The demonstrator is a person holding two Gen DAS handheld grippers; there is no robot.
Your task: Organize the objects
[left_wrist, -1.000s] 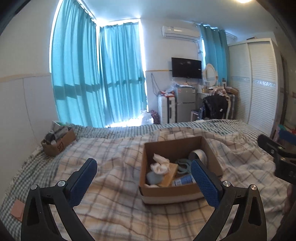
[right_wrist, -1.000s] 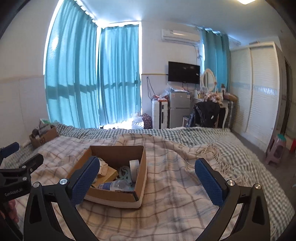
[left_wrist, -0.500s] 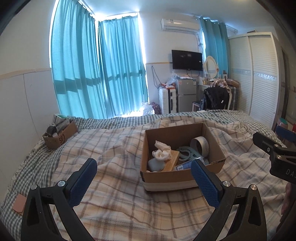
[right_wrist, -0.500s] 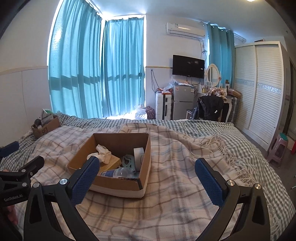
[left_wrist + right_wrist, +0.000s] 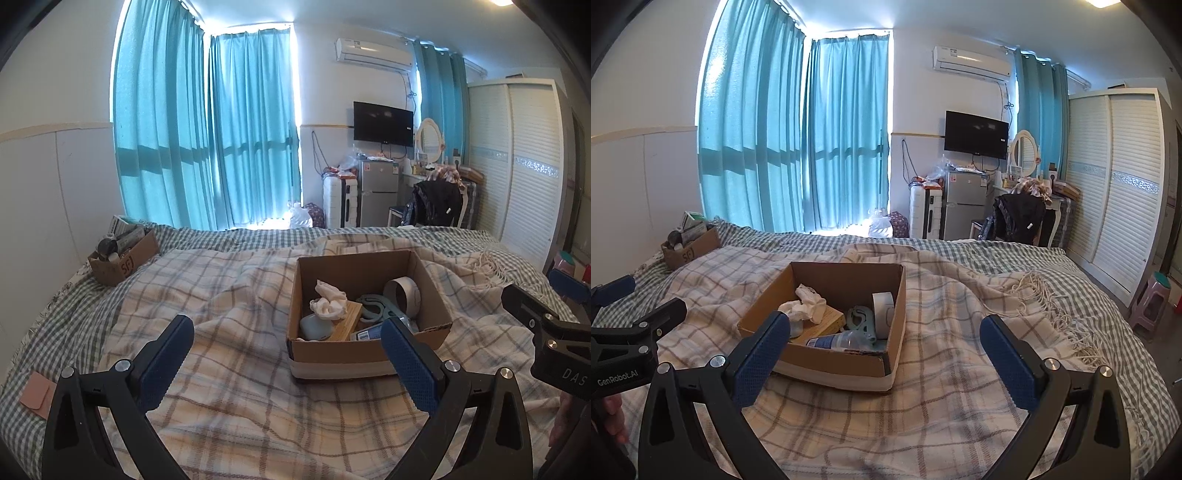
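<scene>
An open cardboard box (image 5: 334, 352) sits on the plaid blanket (image 5: 229, 354) on the bed; it also shows in the right wrist view (image 5: 846, 363). Inside lie crumpled white tissue (image 5: 328, 301), a tape roll (image 5: 404, 297), a plastic bottle (image 5: 838, 339), a tan flat box (image 5: 345, 321) and a grey-green object (image 5: 376, 306). My left gripper (image 5: 286, 363) is open and empty, held in front of the box. My right gripper (image 5: 886, 356) is open and empty, also in front of the box. Each gripper shows at the edge of the other's view.
A second small cardboard box (image 5: 123, 256) full of items stands at the bed's far left by the wall. A small pink pad (image 5: 37, 393) lies near the left bed edge. Beyond the bed are curtains, a fridge (image 5: 376, 194), a chair and a wardrobe (image 5: 524, 177). A stool (image 5: 1152, 306) stands at right.
Both views have shifted a little so the box sits slightly lower and nearer in frame. Both grippers stay open and empty.
</scene>
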